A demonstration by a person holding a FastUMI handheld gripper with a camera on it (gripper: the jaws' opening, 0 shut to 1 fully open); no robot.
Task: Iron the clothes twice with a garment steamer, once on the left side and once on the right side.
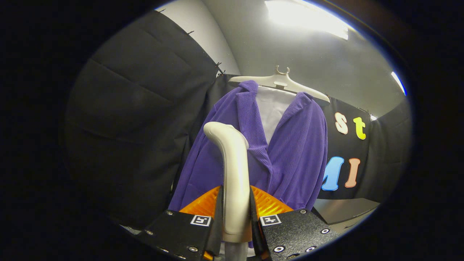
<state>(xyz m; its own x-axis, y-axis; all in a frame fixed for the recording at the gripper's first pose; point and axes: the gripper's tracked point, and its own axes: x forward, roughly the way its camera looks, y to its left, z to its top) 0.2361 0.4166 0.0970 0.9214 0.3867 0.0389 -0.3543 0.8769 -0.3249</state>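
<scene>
Hand-held gripper point(236, 214) is clamped on the garment steamer point(233, 170): both fingers point(217, 214) press flat against the sides of its handle, no gap visible either side.

Steamer body: smooth, glossy, cream-coloured plastic, rounded tube section. It rises straight up from between the fingers, then bends over at the top into a blunt curved head leaning left. Lower end turns to a grey stub below the grip.

Ribbed, ridged pad faces flare out behind the handle on both sides (fine parallel grooves). Finger housings are matte, textured, with round screw heads and a small square marker tag on each.

Purple jacket point(293, 152) hangs just beyond the steamer head, directly ahead of the fingers. Fabric is fine-ribbed, corduroy-like, vertical cords running down both front panels; lapels fold back in a V. White shirt point(272, 108) shows inside the V, smooth and flat. The steamer head overlaps the jacket's left panel near the lapel; can't tell whether it touches the cloth or sits just off it.

Hanger point(286, 85): pale moulded plastic, wide sloped shoulders, small hook on top, tilted down to the right. Jacket shoulders drape over it.

Behind: black cloth wall point(137, 108), soft folds, pinned at the top edge. Grey plain wall above, bright ceiling light panel point(308, 18). A flat grey worktop point(344, 210) corner sits low right of the jacket.
</scene>
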